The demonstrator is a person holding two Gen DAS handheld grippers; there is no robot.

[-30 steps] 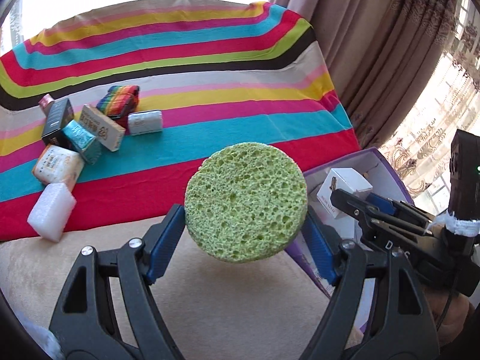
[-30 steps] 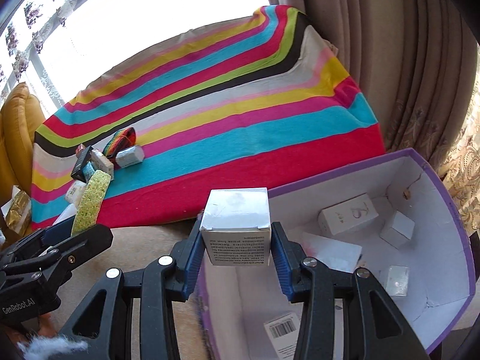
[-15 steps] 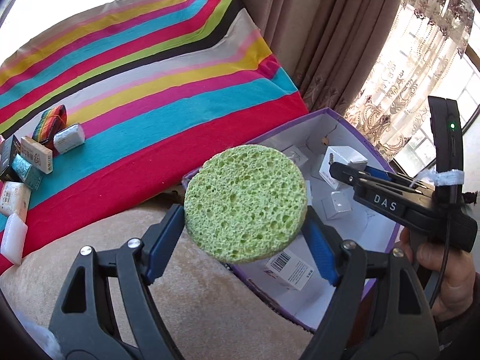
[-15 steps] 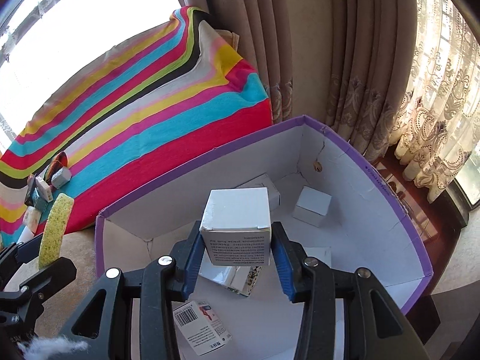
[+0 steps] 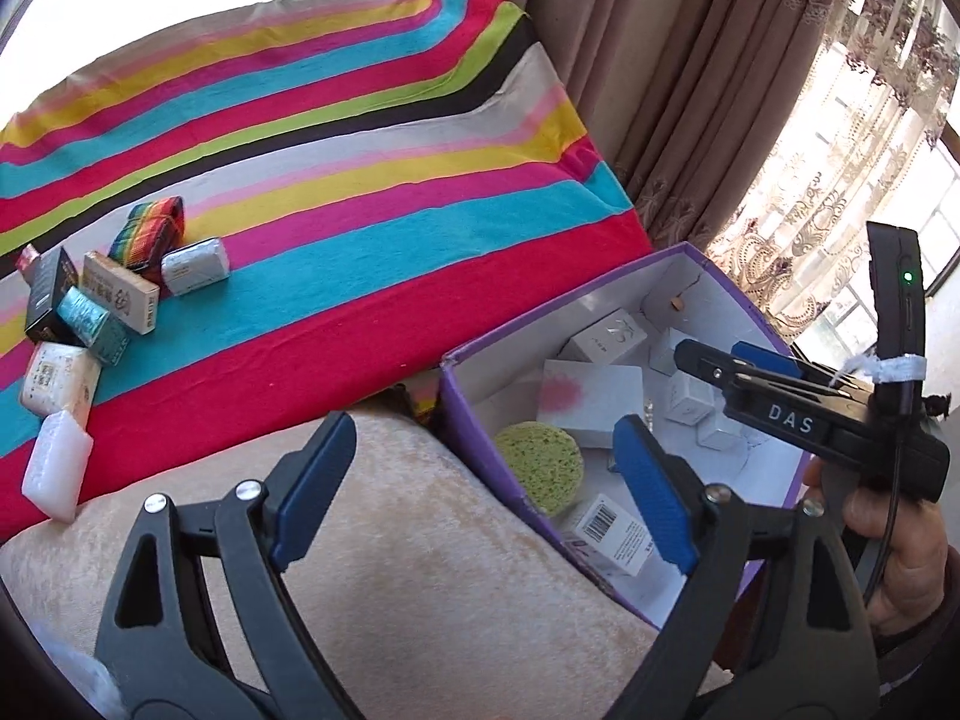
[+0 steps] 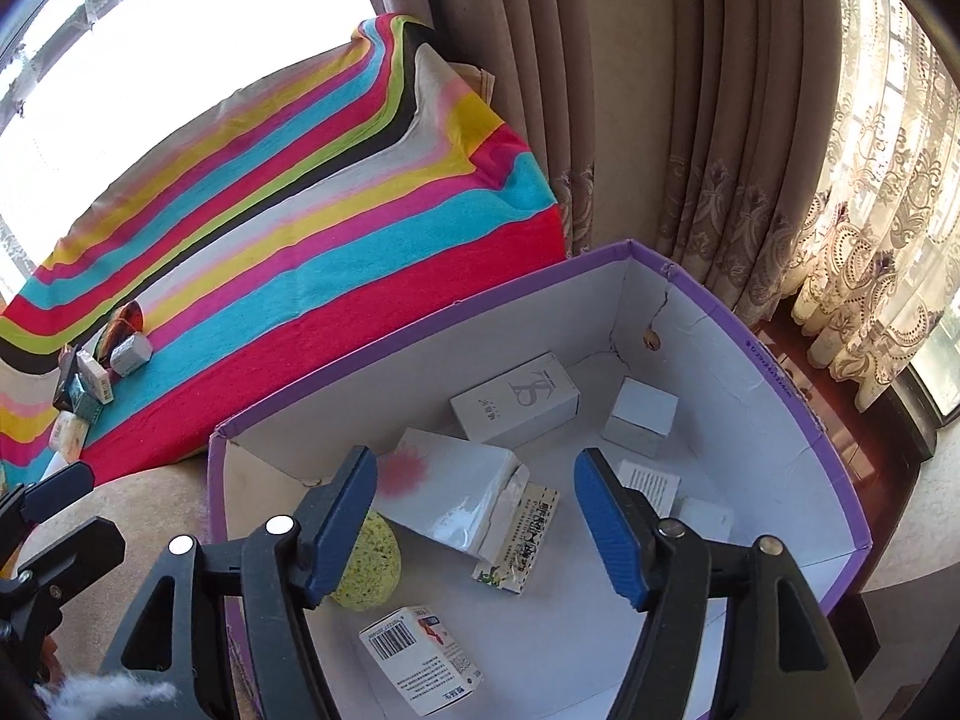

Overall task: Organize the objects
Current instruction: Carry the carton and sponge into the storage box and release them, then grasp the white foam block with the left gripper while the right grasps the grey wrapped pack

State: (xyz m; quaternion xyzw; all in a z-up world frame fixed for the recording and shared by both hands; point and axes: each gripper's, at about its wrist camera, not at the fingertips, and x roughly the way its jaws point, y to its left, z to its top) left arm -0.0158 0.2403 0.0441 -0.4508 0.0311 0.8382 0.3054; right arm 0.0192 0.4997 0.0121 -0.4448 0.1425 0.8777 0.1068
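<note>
Purple cardboard box (image 6: 798,414), white inside: round porous green sponge (image 6: 369,564), several white cartons. Left tongs (image 5: 480,492) and right tongs (image 6: 474,516) both opening, nothing between.

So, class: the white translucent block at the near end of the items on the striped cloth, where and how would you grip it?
Grip the white translucent block across its two long side faces, coming down from above. It lies flat at the cloth's edge, free on its near and outer sides; only the wrapped bar crowds its far end.
</note>
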